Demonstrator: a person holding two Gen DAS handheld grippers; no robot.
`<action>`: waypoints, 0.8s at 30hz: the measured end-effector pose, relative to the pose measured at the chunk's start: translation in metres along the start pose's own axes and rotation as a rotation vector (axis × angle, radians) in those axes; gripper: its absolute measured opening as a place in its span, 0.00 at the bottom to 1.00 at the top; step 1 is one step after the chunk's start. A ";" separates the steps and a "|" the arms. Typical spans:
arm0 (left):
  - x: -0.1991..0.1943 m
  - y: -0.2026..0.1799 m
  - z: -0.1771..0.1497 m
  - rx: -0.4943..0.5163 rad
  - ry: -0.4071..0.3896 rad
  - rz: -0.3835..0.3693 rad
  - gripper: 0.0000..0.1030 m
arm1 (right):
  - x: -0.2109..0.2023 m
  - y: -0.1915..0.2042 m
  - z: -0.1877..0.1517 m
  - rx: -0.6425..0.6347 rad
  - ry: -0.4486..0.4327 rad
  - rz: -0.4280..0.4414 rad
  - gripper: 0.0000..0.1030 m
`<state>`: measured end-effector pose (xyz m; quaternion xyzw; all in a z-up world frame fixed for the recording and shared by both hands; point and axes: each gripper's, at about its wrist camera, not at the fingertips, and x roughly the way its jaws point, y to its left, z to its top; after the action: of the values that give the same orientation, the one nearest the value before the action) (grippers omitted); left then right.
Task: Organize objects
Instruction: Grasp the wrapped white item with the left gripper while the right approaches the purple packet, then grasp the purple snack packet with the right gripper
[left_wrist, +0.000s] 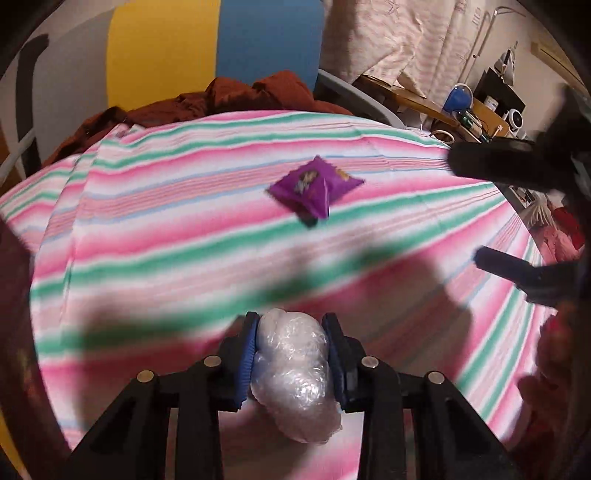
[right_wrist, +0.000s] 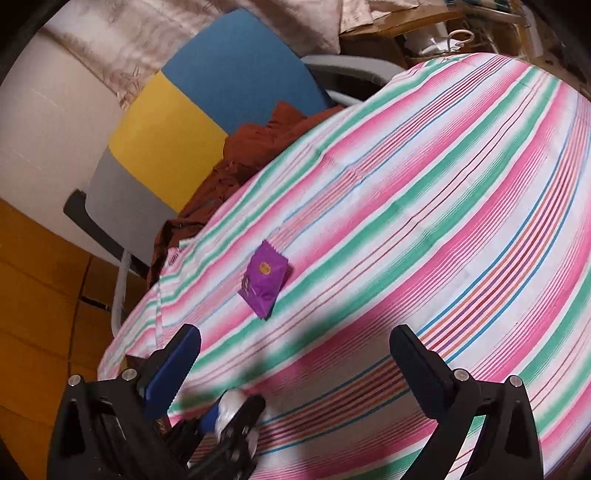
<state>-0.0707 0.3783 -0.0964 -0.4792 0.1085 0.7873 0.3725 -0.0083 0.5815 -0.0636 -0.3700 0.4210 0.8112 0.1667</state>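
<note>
My left gripper (left_wrist: 291, 332) is shut on a crumpled clear plastic bag (left_wrist: 295, 373), held just above the striped cloth (left_wrist: 184, 236). A purple snack packet (left_wrist: 314, 186) lies flat on the cloth ahead of it, well apart. The right gripper (left_wrist: 476, 210) enters from the right edge, jaws wide apart. In the right wrist view my right gripper (right_wrist: 295, 350) is open with nothing between its fingers, and the purple packet (right_wrist: 265, 282) lies on the striped cloth (right_wrist: 424, 206) beyond it. The left gripper (right_wrist: 236, 417) with the plastic bag (right_wrist: 231, 404) shows at the bottom.
A chair with a grey, yellow and blue back (left_wrist: 214, 48) stands behind the table with rust-brown fabric (left_wrist: 229, 94) heaped on it. Cluttered wooden shelving (left_wrist: 461, 107) with a blue object is at the far right. The chair back (right_wrist: 177, 129) and wooden floor (right_wrist: 33, 280) show left.
</note>
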 end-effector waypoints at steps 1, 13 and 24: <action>-0.004 0.001 -0.005 -0.005 0.004 -0.001 0.33 | 0.004 0.000 -0.002 0.005 0.021 0.002 1.00; -0.052 0.013 -0.058 0.053 -0.033 0.011 0.34 | 0.062 0.015 0.025 0.016 0.126 -0.137 1.00; -0.048 0.007 -0.071 0.112 -0.031 -0.021 0.35 | 0.109 0.050 0.041 -0.026 0.124 -0.239 1.00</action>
<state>-0.0149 0.3128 -0.0941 -0.4464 0.1413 0.7835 0.4085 -0.1289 0.5806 -0.1013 -0.4692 0.3731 0.7664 0.2308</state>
